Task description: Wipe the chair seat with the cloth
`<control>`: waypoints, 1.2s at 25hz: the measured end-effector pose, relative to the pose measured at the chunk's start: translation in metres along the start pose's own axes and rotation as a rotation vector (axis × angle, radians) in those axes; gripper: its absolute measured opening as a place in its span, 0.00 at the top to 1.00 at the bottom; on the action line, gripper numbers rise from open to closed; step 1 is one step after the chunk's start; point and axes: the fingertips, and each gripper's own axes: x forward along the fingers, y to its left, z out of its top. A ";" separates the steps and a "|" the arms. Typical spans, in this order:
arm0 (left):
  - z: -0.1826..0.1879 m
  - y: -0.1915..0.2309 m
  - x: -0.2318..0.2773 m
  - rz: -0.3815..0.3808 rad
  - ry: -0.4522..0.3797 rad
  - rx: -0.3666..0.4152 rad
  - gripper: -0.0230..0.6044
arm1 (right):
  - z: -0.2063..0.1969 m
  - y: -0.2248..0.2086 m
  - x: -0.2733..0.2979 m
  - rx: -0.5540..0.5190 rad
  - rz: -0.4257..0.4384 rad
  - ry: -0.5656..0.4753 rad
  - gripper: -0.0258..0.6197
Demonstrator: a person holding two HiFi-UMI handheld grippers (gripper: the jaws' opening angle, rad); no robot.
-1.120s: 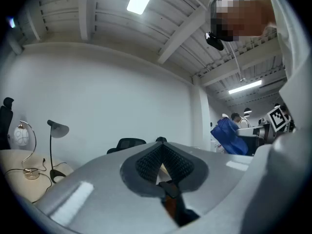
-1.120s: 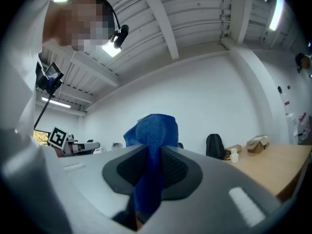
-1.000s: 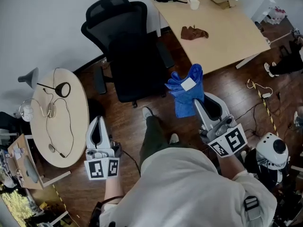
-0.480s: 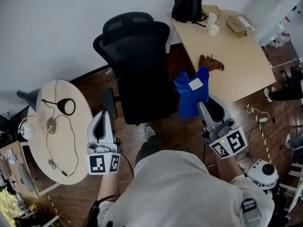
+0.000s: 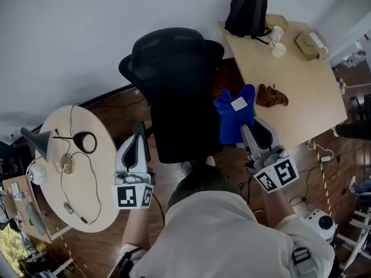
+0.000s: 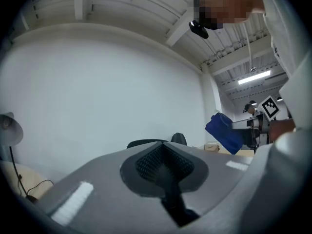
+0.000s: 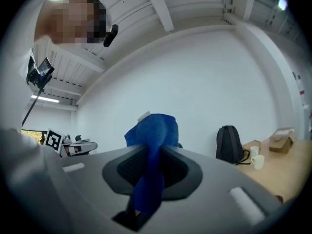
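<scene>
Both closed: my right gripper (image 5: pixel 253 131) pinches the cloth (image 5: pixel 235 117), my left gripper (image 5: pixel 138 135) is empty; next, I lower the cloth onto the chair seat (image 5: pixel 182 129).

Black office chair (image 5: pixel 177 91) on wooden floor (image 5: pixel 113 104)

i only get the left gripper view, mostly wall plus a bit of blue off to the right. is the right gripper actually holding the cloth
Observer: Yes. In the right gripper view the right gripper is shut on the blue cloth, which sticks up from between its fingers.
Operator: ok and wheres the chair seat
Observer: The head view shows the black chair seat just left of the cloth. I cannot tell whether they touch.
Operator: anything on that desk i should know about
Observer: The wooden desk to the right of the chair holds a brown crumpled rag and a black backpack.
</scene>
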 end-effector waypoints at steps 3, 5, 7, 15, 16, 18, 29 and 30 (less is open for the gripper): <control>-0.078 0.033 0.034 0.037 0.078 -0.065 0.87 | -0.060 -0.031 0.064 0.018 0.026 0.105 0.84; -0.137 0.035 0.050 0.038 0.117 -0.052 0.87 | -0.117 -0.059 0.078 0.051 0.032 0.128 0.84; -0.204 0.029 0.061 0.042 0.145 -0.040 0.87 | -0.184 -0.090 0.075 0.077 0.031 0.142 0.84; -0.382 0.044 0.027 0.073 0.128 -0.023 0.87 | -0.424 -0.125 0.079 0.078 -0.018 0.236 0.84; -0.392 0.044 0.020 0.075 0.137 -0.029 0.87 | -0.454 -0.127 0.085 0.094 -0.033 0.269 0.84; -0.402 0.048 0.010 0.083 0.146 -0.039 0.87 | -0.531 -0.131 0.109 0.133 -0.067 0.357 0.84; -0.443 0.074 -0.009 0.179 0.203 -0.029 0.87 | -0.975 -0.007 0.249 0.241 0.017 0.931 0.85; -0.453 0.077 -0.008 0.188 0.209 -0.015 0.87 | -0.988 -0.002 0.256 0.210 0.025 0.930 0.85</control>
